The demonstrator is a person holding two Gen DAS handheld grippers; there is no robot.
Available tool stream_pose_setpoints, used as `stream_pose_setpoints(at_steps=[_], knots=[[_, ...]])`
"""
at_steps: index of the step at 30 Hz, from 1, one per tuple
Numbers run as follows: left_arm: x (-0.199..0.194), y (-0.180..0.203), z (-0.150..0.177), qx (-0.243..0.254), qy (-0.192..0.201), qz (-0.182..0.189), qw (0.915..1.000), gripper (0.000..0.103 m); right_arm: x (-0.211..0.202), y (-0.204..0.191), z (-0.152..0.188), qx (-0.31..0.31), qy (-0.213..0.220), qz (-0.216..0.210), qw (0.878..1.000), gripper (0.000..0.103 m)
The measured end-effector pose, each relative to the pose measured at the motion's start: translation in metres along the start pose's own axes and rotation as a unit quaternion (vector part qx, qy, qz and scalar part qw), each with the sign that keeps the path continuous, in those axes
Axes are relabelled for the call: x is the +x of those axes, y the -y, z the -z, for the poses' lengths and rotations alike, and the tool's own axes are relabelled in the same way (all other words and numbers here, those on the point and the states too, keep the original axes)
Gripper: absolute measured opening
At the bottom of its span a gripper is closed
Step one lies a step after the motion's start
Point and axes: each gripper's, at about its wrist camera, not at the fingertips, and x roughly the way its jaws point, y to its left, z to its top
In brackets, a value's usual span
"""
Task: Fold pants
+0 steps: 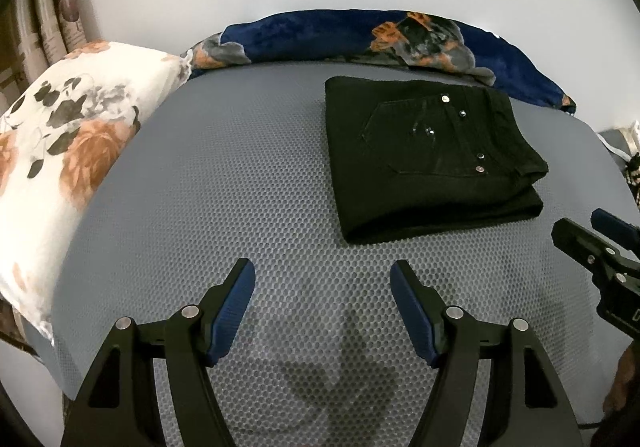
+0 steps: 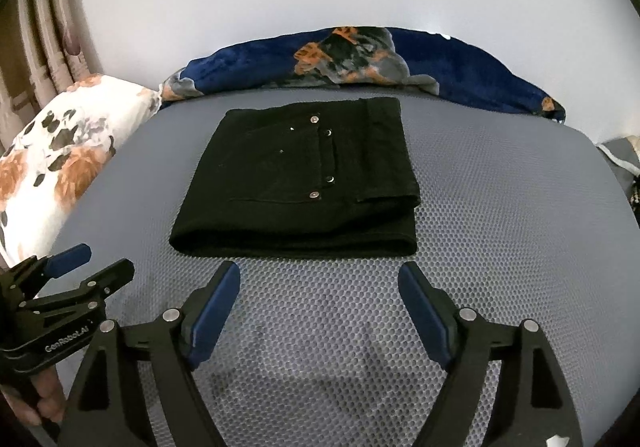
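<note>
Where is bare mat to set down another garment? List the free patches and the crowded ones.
Free: the grey mat between the floral pillow and the folded black pants, and the near strip in front of the pants, under the open left tongs and right tongs. Crowded: the far edge, lined by the blue blanket.

Both wrist views low over mat (image 1: 280, 187), facing wall, sharing pants (image 2: 296, 183).

folded black pants (image 2: 296, 183) on mat (image 2: 500, 215)

Black pants (image 2: 296, 183), grey honeycomb mat (image 2: 500, 247), white floral pillow (image 1: 68, 135), seemingly navy blanket (image 1: 320, 35)
</note>
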Motion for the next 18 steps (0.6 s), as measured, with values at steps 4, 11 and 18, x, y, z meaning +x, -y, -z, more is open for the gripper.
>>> stream_pose_setpoints(at_steps=[4,11,18], knots=[[0.0009,-0.0006,0.0011,-0.002,0.000,-0.001,1.0000,0.070,-0.0011,-0.0037,0.0004,-0.003,0.003,0.003,1.000,0.082],[0.0018,0.0004,0.0018,-0.001,0.000,-0.005,1.0000,0.070,-0.0001,-0.0066,0.0019,-0.003,0.002,0.003,1.000,0.082],[0.0030,0.0010,0.0021,0.001,-0.001,-0.010,0.9999,0.070,0.0035,-0.0055,0.0036,0.000,-0.007,-0.001,1.000,0.083]])
